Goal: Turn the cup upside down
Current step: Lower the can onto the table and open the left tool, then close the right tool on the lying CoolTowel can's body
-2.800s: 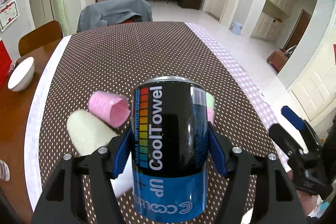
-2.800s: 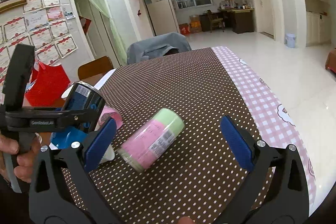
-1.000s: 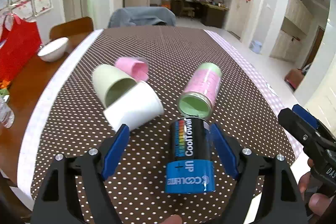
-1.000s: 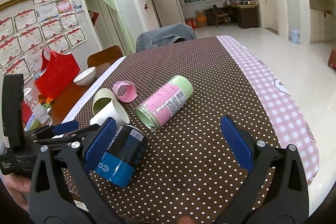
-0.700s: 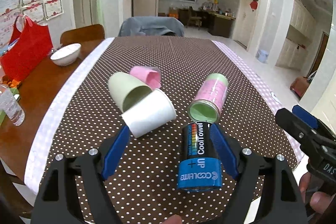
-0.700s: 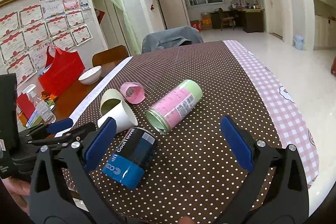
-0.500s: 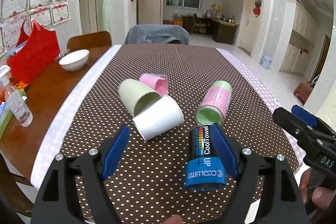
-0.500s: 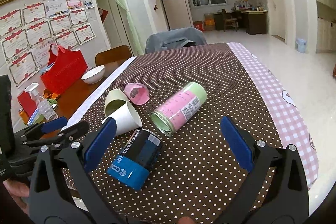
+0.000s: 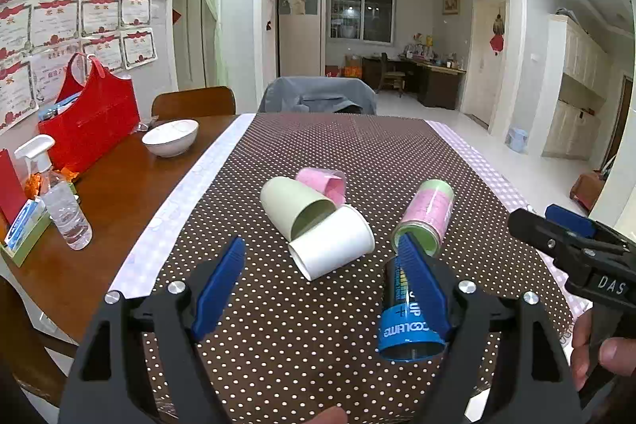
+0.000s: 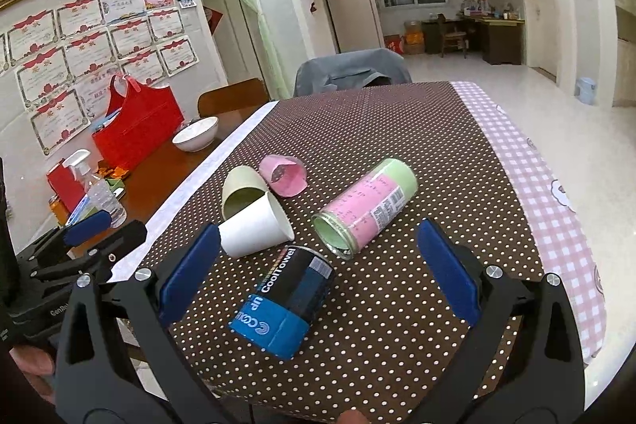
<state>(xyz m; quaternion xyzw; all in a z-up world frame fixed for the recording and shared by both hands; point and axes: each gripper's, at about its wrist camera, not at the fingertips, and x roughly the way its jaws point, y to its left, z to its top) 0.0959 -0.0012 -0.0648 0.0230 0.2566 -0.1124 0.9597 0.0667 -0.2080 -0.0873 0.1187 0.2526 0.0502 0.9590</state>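
A black and blue can (image 9: 409, 328) marked CoolTowel lies on its side on the brown dotted tablecloth (image 9: 357, 146), blue end toward me. My left gripper (image 9: 320, 249) hovers open above the table, its right finger overlapping the can in view, holding nothing. A white paper cup (image 9: 334, 245), a green cup (image 9: 294, 205) and a pink cup (image 9: 322, 181) lie tipped over in a cluster. A pink and green can (image 9: 429, 213) lies beside them. My right gripper (image 10: 318, 229) is open and empty, back from the black can (image 10: 290, 301) and white cup (image 10: 254, 225).
On the bare wood to the left are a white bowl (image 9: 171, 136), a red bag (image 9: 91, 122) and a spray bottle (image 9: 63, 205). Chairs stand at the far end. The table's pink checked edge (image 10: 556, 225) runs down the right.
My left gripper has let go of the black can, which now lies on its side. Both grippers have drawn back and up from the table.
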